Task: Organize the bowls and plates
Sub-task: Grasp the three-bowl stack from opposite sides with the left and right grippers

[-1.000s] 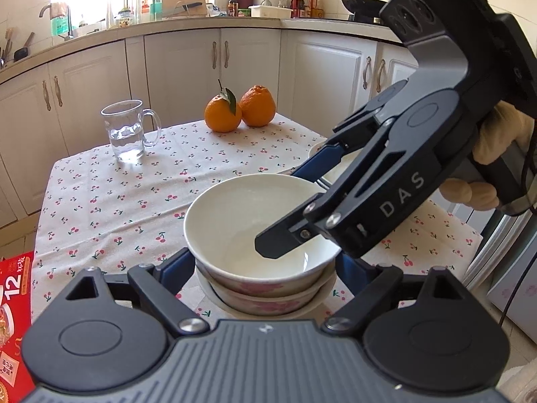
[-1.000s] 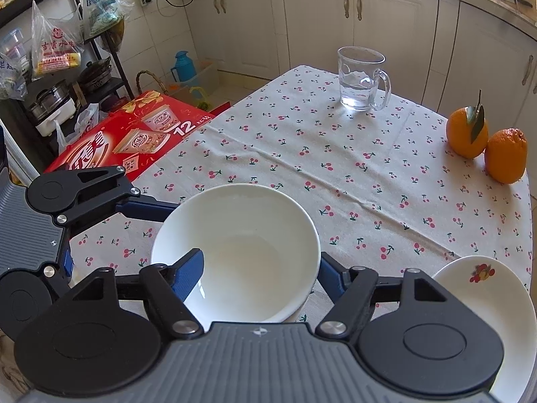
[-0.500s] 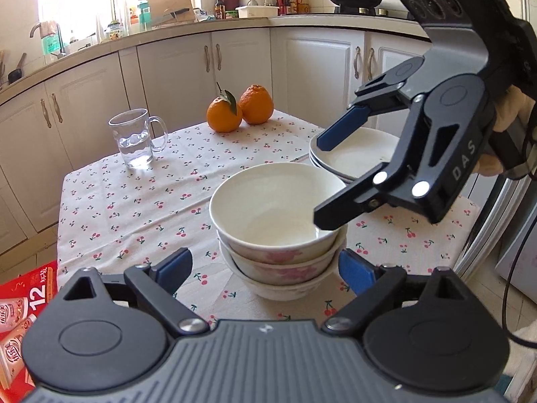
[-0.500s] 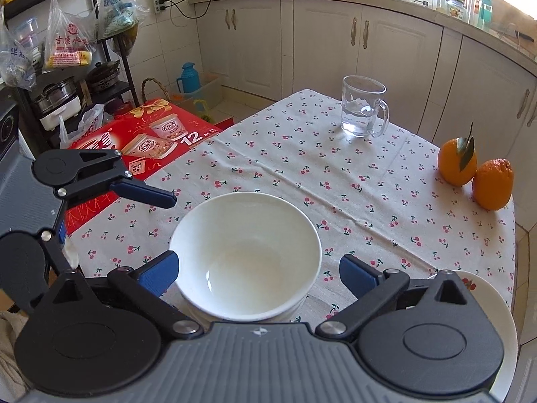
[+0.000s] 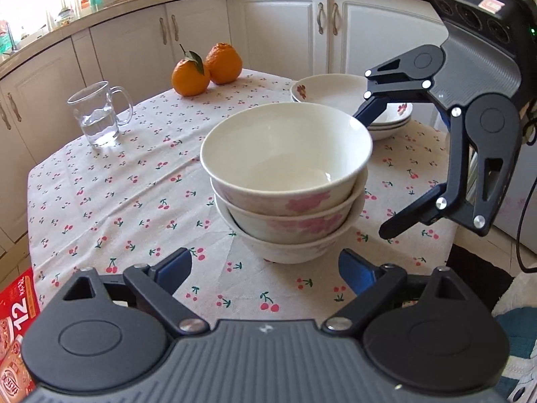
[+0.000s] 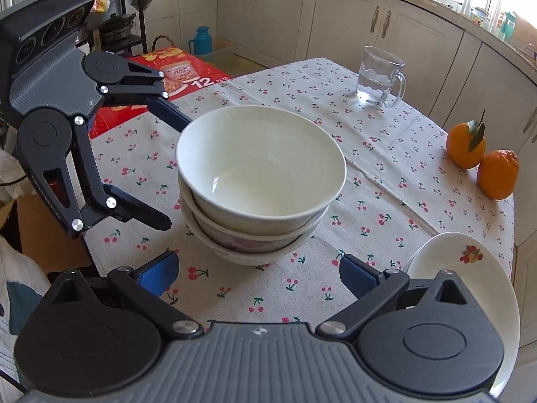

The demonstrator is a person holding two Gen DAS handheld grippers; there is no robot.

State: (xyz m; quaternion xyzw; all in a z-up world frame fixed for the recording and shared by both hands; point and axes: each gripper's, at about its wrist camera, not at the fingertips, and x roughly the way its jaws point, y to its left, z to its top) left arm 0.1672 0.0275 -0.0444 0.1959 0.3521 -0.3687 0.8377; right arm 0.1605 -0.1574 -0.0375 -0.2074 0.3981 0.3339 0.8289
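Note:
Three white bowls with pink flowers sit nested in a stack (image 5: 288, 181) on the cherry-print tablecloth; the stack also shows in the right wrist view (image 6: 258, 181). A stack of white plates (image 5: 339, 94) with a red flower mark stands behind it, and at the lower right in the right wrist view (image 6: 470, 268). My left gripper (image 5: 265, 268) is open and empty, just in front of the bowls. My right gripper (image 6: 258, 270) is open and empty, also a little short of the bowls. Each gripper shows in the other's view, beside the stack.
A glass mug with water (image 5: 99, 117) and two oranges (image 5: 206, 69) stand at the far side of the table. A red snack carton (image 6: 171, 74) lies on the floor beyond the table edge. White kitchen cabinets (image 5: 278, 30) surround the table.
Both grippers have drawn back and up from the bowl stack. The right gripper's finger, inside the top bowl a second ago, is now outside and to the side. The bowls stay stacked.

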